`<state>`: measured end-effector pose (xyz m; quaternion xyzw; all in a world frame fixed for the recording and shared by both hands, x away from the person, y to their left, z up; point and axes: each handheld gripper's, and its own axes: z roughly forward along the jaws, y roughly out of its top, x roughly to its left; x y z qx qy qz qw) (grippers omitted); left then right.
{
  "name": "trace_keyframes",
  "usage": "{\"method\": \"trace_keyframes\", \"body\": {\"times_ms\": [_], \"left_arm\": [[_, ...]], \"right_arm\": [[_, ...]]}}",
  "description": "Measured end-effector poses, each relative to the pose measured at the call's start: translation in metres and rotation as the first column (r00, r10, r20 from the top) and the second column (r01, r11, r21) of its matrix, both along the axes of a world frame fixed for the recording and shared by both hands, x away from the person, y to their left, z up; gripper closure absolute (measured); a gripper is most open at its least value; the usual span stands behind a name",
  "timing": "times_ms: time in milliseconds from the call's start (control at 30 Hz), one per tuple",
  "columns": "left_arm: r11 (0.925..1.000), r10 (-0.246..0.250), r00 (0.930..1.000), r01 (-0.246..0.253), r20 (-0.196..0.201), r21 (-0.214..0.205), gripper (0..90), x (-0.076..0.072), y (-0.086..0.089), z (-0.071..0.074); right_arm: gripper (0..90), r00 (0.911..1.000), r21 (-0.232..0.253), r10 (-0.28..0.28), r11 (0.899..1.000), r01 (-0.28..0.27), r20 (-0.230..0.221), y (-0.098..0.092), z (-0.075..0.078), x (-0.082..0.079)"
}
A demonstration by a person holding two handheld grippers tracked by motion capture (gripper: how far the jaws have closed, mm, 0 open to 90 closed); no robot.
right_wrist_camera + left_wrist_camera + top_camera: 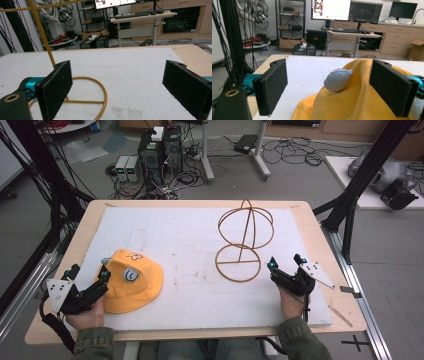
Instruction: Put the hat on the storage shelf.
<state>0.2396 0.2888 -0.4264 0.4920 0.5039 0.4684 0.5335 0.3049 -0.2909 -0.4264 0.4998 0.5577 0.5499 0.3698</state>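
Fabric is what worries me most from here. My left gripper (90,282) has its jaws spread wide with nothing clamped; in the left gripper view the yellow bucket hat (359,100) bulges up between them, nearer the right-hand pad, and its little grey ear (338,79) sits just ahead in the gap. If I close from this pose I judge I'd catch a loose fold of the crown and not the brim, and the hat would sag, twist or slip free when lifted. The ear could also get pinched alone, which would leave the whole hat dangling from one small tab.

My right gripper (286,263) is also fully open and holds nothing. The wire hat stand (244,241) stands just ahead of it and to its left; in the right gripper view the round base ring (101,96) curves under the left jaw and the upright rod (43,37) rises beside it. That stand looks light and top-heavy to me. A careless nudge from that left jaw could skid it across the white foam board (190,245) or tip it, and I'd have no steady target for the hat. Closing on thin wire also risks the rod rolling out of the pads.
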Motion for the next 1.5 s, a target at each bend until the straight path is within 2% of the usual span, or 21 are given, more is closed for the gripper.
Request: {"method": "trace_keyframes", "body": {"times_ms": [300,500,533,567,633,700,733,833,900,933,1000,1033,1133,1167,1200,1233,1300,1367,1400,1467,1500], "left_arm": [[0.9997,-0.023,0.9997,0.023,0.000,-0.006,15.6,0.001,0.000,0.003],[0.9974,-0.071,0.9974,0.071,0.002,-0.012,17.1,0.002,0.001,0.013],[0.9941,-0.108,0.9937,0.108,-0.029,-0.015,17.1,0.006,0.002,0.018],[0.9941,-0.108,0.9937,0.108,-0.029,-0.015,17.1,0.006,0.002,0.018],[0.9895,-0.145,0.9860,0.145,-0.083,-0.006,17.1,0.010,0.003,0.019],[0.9815,-0.189,0.9703,0.191,-0.151,0.003,17.2,0.015,0.003,0.021],[0.9743,-0.221,0.9562,0.225,-0.192,0.001,17.6,0.018,0.003,0.021],[0.9597,-0.277,0.9242,0.279,-0.263,-0.031,19.4,0.023,0.005,0.024],[0.9467,-0.319,0.8963,0.316,-0.308,-0.060,20.7,0.026,0.007,0.026],[0.9444,-0.325,0.8861,0.322,-0.331,-0.064,21.5,0.027,0.008,0.027],[0.9414,-0.333,0.8765,0.330,-0.348,-0.070,21.5,0.028,0.011,0.030],[0.9378,-0.343,0.8689,0.338,-0.357,-0.079,21.6,0.028,0.013,0.032],[0.9322,-0.355,0.8385,0.351,-0.413,-0.089,21.7,0.029,0.018,0.035],[0.9275,-0.366,0.8218,0.361,-0.437,-0.099,21.8,0.029,0.019,0.035],[0.9188,-0.384,0.7967,0.380,-0.467,-0.106,22.3,0.032,0.018,0.033],[0.9188,-0.384,0.7967,0.380,-0.467,-0.106,23.1,0.032,0.018,0.033],[0.9178,-0.374,0.7754,0.388,-0.509,-0.084,23.1,0.035,0.013,0.028],[0.9152,-0.371,0.7583,0.396,-0.536,-0.074,23.7,0.039,0.009,0.024],[0.9108,-0.377,0.7505,0.407,-0.543,-0.069,28.1,0.041,0.005,0.021],[0.9120,-0.373,0.7524,0.405,-0.543,-0.065,31.3,0.042,0.003,0.021],[0.9149,-0.364,0.7564,0.400,-0.544,-0.056,40.4,0.042,0.003,0.021]], "right_arm": [[8.9,1.0000,0.005,0.006,1.000,-0.006,-0.004,0.000,0.000,0.000],[8.9,0.9999,0.007,0.014,1.000,-0.014,-0.004,0.000,0.000,0.001],[8.9,0.9999,0.006,0.014,1.000,-0.014,-0.005,0.000,0.000,0.001],[8.9,0.9998,0.008,0.018,1.000,-0.018,-0.009,0.000,-0.001,0.001],[8.9,0.9998,0.007,0.019,1.000,-0.019,-0.008,0.000,-0.001,0.001],[8.9,0.9998,0.008,0.020,1.000,-0.020,-0.008,0.001,-0.001,0.002],[8.8,0.9997,0.009,0.021,1.000,-0.021,-0.010,0.001,-0.001,0.002],[8.8,0.9998,0.008,0.020,1.000,-0.020,-0.008,0.000,-0.001,0.002],[8.9,0.9997,0.009,0.022,1.000,-0.022,-0.010,0.000,-0.001,0.002],[8.9,0.9997,0.011,0.023,1.000,-0.023,-0.012,0.000,-0.002,0.002],[8.9,0.9996,0.012,0.024,1.000,-0.024,-0.013,0.001,-0.002,0.002],[8.9,0.9996,0.007,0.026,1.000,-0.026,-0.011,0.000,-0.002,0.002],[8.9,0.9996,0.006,0.025,1.000,-0.025,-0.008,0.000,-0.002,0.002],[8.8,0.9997,0.007,0.024,1.000,-0.024,-0.010,-0.001,-0.002,0.001],[8.9,0.9996,0.013,0.024,1.000,-0.024,-0.017,-0.001,-0.003,0.001],[8.9,0.9996,0.013,0.024,1.000,-0.024,-0.017,-0.001,-0.003,0.001],[8.9,0.9996,0.009,0.025,1.000,-0.025,-0.014,0.000,-0.003,0.001],[8.9,0.9996,0.004,0.026,1.000,-0.026,-0.012,0.000,-0.003,0.001],[8.9,0.9995,0.005,0.028,1.000,-0.028,-0.014,0.001,-0.003,0.001],[8.9,0.9995,0.001,0.030,1.000,-0.030,-0.011,0.000,-0.003,0.001],[8.9,0.9995,0.006,0.030,1.000,-0.030,-0.012,0.000,-0.003,0.001]]}}
